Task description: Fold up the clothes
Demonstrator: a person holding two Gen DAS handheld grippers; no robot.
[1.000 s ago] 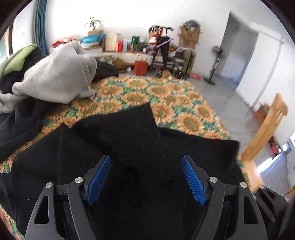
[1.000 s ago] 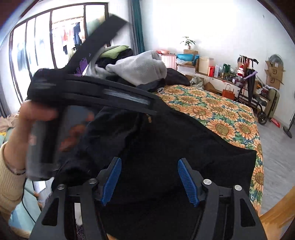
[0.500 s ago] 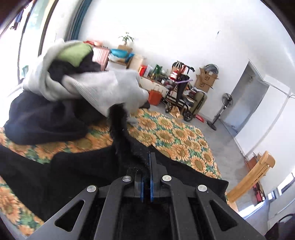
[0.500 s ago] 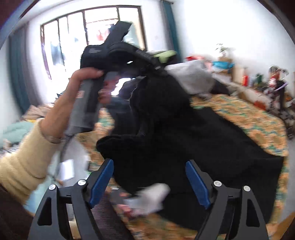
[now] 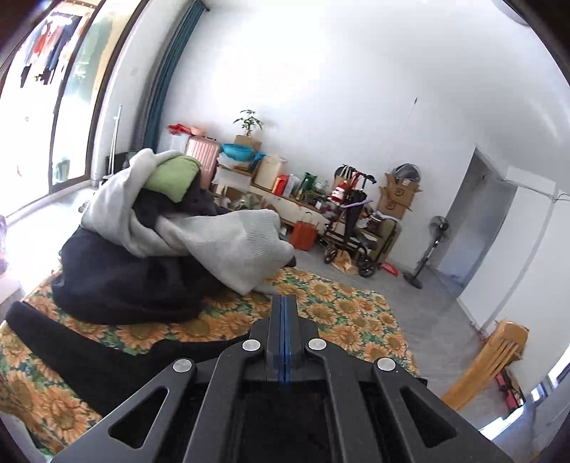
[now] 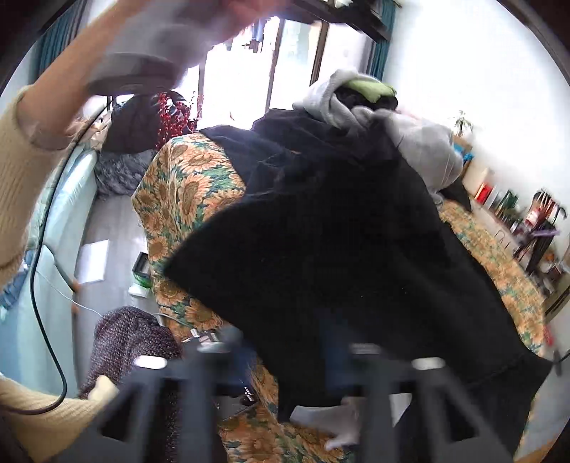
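A bed covered in a sunflower-print sheet (image 5: 342, 313) carries the laundry. A black garment (image 6: 349, 256) lies spread across the near part of the bed, reaching from the near edge toward the middle; it looks opened out but not yet folded, with one pointed corner draping toward the bed's left edge in the right wrist view. Behind it, toward the far end of the bed by the window, sits a heap of unfolded clothes (image 5: 171, 242): grey knitwear on top, a green piece tucked into it, dark garments beneath. No folded stack is visible anywhere, so the task appears to be near its start, with this first garment in hand and the whole heap left.

The left tongs (image 5: 283, 313) are pressed fully together, blue pads meeting with nothing seen between their tips. They point gently downward over the sheet, above the black garment, toward the heap. Seen from the right wrist camera, the person's left hand (image 6: 245, 10) is raised high at the top of the view, blurred, with a cream knitted sleeve (image 6: 25, 149) and a trailing black cable.

The right tongs (image 6: 285, 350) angle steeply down at the near edge of the black garment. Their jaws are closing, and dark fabric lies between them, but blur hides whether the pads grip it yet. A white tag or scrap (image 6: 338, 424) shows just under the hem.

Across the room are cluttered shelves, a stroller, a standing fan and a wooden chair (image 5: 488, 359).
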